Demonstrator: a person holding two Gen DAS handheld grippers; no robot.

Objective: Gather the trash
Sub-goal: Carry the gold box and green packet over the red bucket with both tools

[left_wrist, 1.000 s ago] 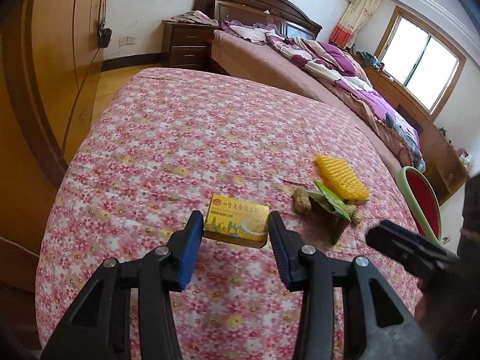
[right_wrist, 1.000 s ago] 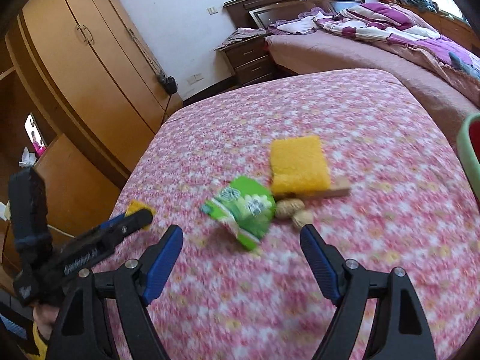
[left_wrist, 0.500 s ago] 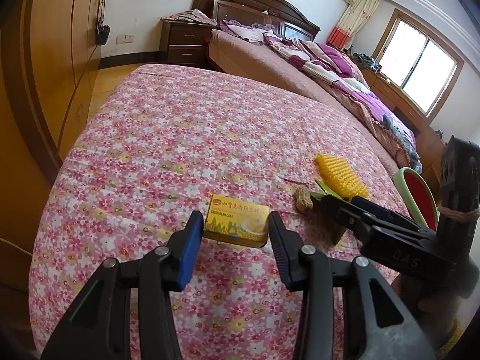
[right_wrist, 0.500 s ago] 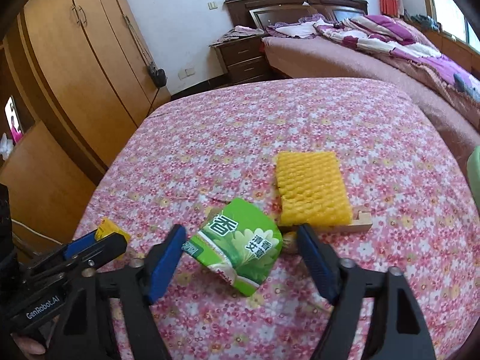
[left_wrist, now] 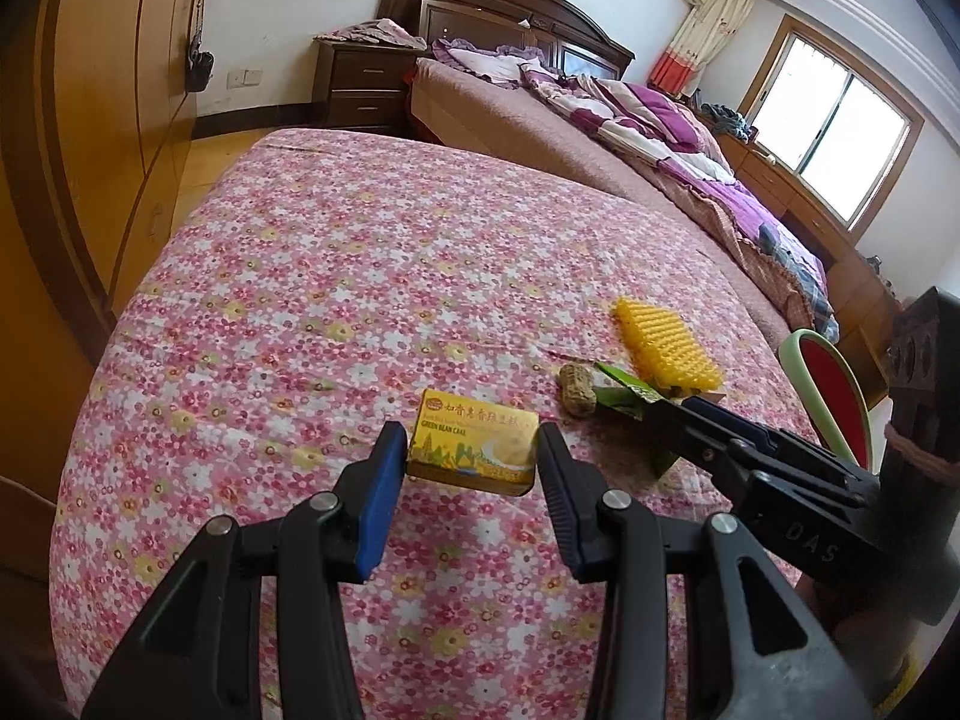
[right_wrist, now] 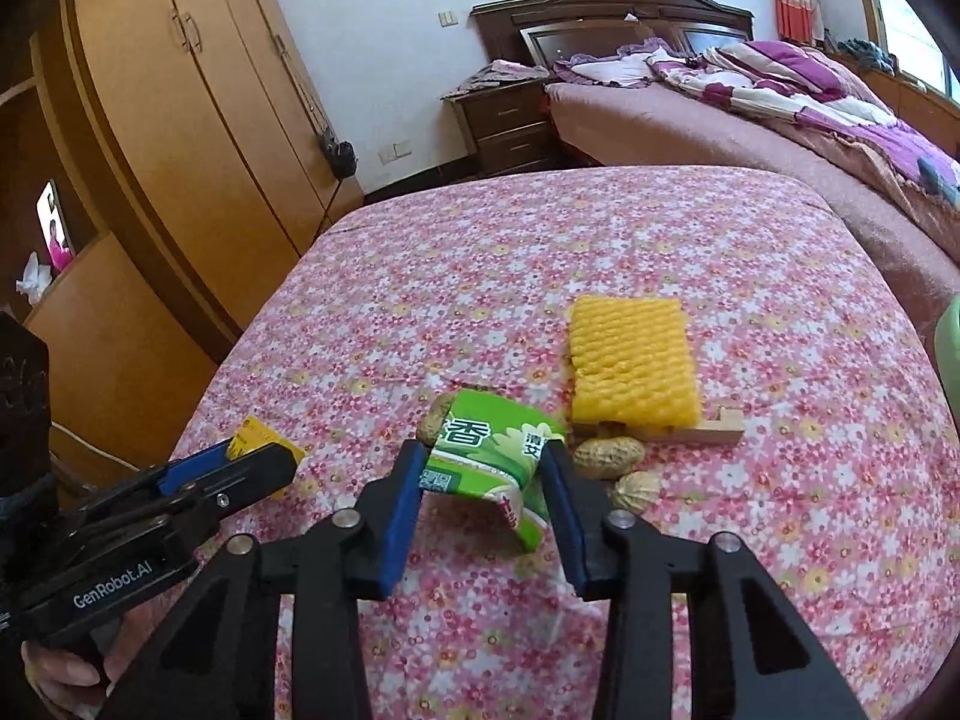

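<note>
My left gripper (left_wrist: 471,462) is shut on a small yellow green-bean-cake box (left_wrist: 473,449) and holds it just above the pink floral bedspread (left_wrist: 336,276). My right gripper (right_wrist: 487,477) is shut on a crumpled green snack wrapper (right_wrist: 489,450); it also shows in the left wrist view (left_wrist: 624,399). Peanuts (right_wrist: 609,457) lie beside the wrapper, one more in the left wrist view (left_wrist: 577,390). A yellow ridged foam pad (right_wrist: 630,369) lies on a wooden piece (right_wrist: 717,431) just beyond.
A green-rimmed red bin (left_wrist: 831,396) stands at the bed's right edge. A wooden wardrobe (right_wrist: 198,120) stands to the left, a second bed (left_wrist: 630,138) and a nightstand (left_wrist: 360,84) beyond.
My right gripper moved forward onto the green wrapper and closed on it, crumpling it. My left gripper kept holding the yellow box and barely moved.
</note>
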